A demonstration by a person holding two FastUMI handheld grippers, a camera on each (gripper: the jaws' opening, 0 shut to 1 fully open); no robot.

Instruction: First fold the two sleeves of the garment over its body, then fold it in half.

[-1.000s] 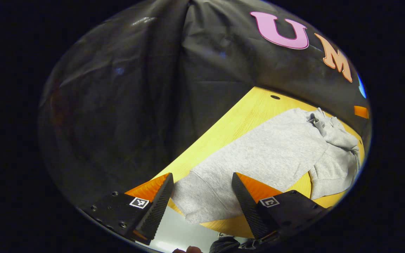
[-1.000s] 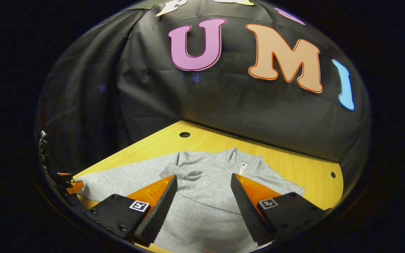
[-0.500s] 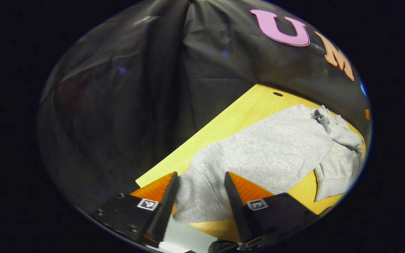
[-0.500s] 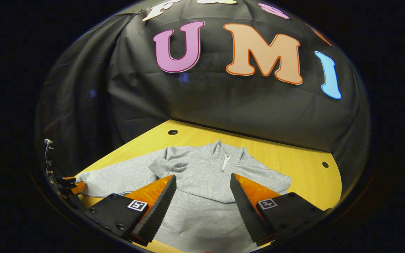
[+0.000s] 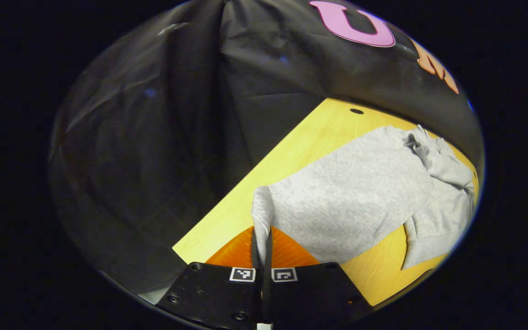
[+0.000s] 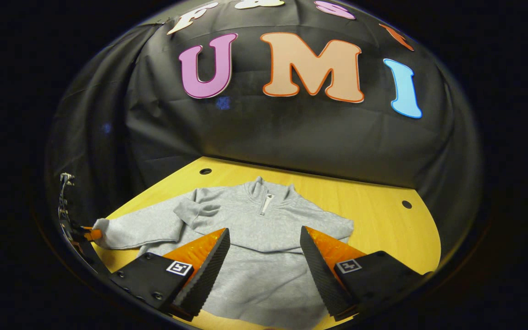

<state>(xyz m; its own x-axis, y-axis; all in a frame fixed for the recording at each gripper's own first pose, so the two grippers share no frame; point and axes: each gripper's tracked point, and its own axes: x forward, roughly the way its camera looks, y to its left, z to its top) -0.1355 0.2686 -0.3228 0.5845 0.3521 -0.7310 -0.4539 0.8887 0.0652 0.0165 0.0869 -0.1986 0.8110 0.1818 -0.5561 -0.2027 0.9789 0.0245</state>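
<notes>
Closest in the left gripper view, the left gripper [image 5: 261, 250] has its fingers pressed together on the cuff end of the grey sweatshirt's sleeve [image 5: 262, 208], and the cloth stands up in a pinched ridge right at the tips. From there the sleeve [image 5: 346, 192] runs away across the yellow wooden bench [image 5: 291, 151] toward the bunched collar.

In the right gripper view, the right gripper [image 6: 264, 261] hangs with its fingers well apart above the lower body of the sweatshirt [image 6: 264, 238], gripping nothing. Farther on, the garment lies flat, chest up, its zip collar [image 6: 264, 192] pointing at the booth wall. One sleeve is folded across the chest. Round holes [image 6: 205, 171] dot the bench's far edge.
</notes>
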